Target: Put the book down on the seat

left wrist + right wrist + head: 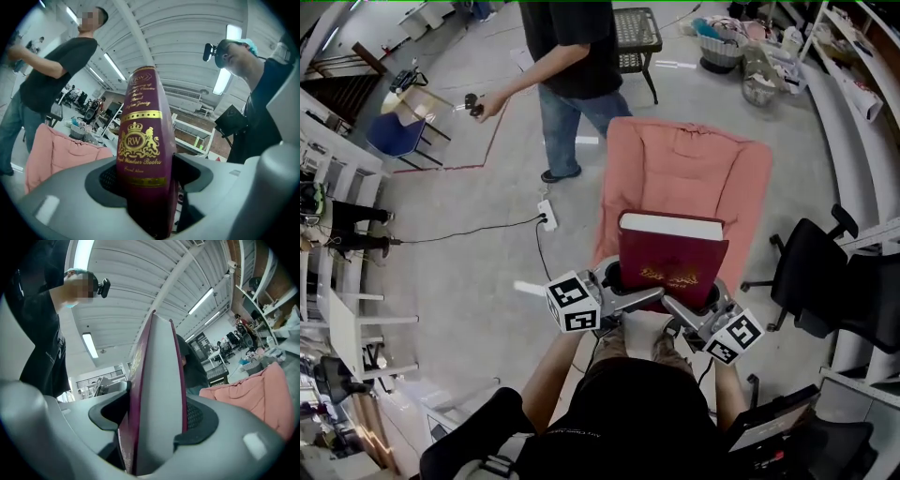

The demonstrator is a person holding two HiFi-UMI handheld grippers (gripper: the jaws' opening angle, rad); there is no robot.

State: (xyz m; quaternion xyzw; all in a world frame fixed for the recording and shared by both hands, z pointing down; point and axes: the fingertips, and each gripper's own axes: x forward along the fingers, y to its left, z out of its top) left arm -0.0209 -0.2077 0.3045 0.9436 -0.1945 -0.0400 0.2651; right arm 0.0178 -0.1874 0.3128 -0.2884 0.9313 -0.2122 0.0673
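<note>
Looking steeply down on a grey concrete floor (469,272), wider than anything on it. At the far middle, spread open, a salmon-pink padded seat (684,173). Far left of that, standing, a person (572,56) in a black top and jeans, one arm reaching left. At the near right, a black office chair (816,281), apart from the seat. At the far edge, a black mesh-topped stool (636,33). In front of the seat's near end, raised and upright, clear of the cushion, a thick maroon book (670,261) with gold lettering on the cover and pale pages along the top. Clamped on its left end, the left gripper (617,281): jaws spread wide, gold-crested spine standing between them, pads (110,178) set against the covers. Clamped on its right end, the right gripper (712,296): jaws equally wide, pale page edge filling the gap, covers pinched from both sides. Just near of these, the left marker cube (574,302) and the right marker cube (733,336). On the floor left of the seat, a white power strip (547,216), cable trailing left.
</note>
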